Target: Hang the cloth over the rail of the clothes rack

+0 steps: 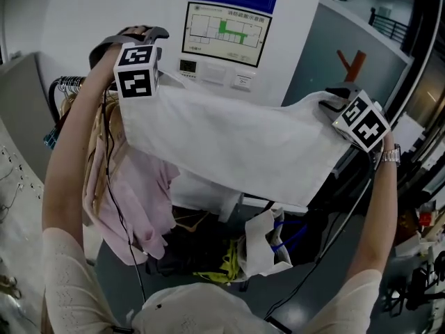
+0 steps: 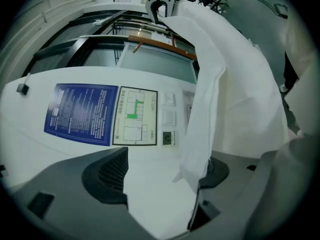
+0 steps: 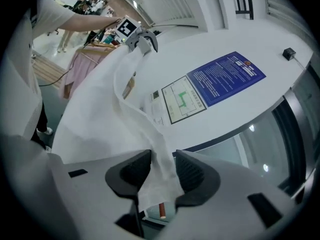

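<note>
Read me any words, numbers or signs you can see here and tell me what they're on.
No text can be read outright.
Blue notice on the wall: white print, too small to read.
Floor plan beside it: headings too blurred to read.
Small wall display: digits unclear.
Marker cubes: patterns only, no words.

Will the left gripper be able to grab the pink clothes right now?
Probably yes: the pink clothes hang below the left gripper, whose jaws stand open; only the white cloth lies against one jaw.
</note>
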{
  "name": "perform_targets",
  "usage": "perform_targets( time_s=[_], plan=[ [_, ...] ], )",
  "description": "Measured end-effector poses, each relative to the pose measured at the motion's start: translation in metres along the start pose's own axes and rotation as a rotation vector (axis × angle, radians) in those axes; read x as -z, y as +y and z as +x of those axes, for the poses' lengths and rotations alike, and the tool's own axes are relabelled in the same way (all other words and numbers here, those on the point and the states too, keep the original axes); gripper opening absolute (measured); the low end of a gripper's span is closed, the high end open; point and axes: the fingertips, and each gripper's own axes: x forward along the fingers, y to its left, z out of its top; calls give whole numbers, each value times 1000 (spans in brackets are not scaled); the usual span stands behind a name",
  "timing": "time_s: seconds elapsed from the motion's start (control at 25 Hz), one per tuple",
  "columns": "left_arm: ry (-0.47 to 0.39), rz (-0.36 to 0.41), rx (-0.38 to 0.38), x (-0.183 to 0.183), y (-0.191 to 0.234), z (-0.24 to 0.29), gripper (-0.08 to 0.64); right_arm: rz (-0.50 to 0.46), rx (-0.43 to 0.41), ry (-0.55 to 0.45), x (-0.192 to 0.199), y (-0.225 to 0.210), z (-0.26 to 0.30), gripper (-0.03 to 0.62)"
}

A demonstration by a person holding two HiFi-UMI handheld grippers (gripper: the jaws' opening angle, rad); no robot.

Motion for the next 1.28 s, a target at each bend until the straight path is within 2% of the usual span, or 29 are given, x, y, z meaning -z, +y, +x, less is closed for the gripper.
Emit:
perform_targets(
  time_s=[0.12, 0.4, 0.6, 0.68, 0.84, 1.0, 1.16, 1.28],
  plan=[
    [8, 10, 7, -1, -4, 0, 351, 6, -18, -10, -1, 3, -3, 146],
    [22, 24, 27, 5, -6, 1, 350, 29, 75, -115, -23, -21, -26, 146],
    [41, 37, 124, 10, -15, -5, 351, 27, 78, -207, -49, -11, -39, 146],
    [47, 42, 133, 9, -14, -7, 351, 26, 62, -243, -60, -2, -45, 146],
    [12, 33, 49, 3, 1, -11, 350, 8, 45, -252, -72, 11, -46, 146],
    [-101, -51, -87, -9, 19, -25, 350, 20, 76, -270, -75, 10, -50, 146],
    [-245, -188, -207, -23, 30, -54, 350, 102, 160, -355, -88, 0, -63, 144],
    [-291, -257, -208, -33, 18, -74, 348, 196, 286, -447, -105, -4, -80, 125]
  ],
)
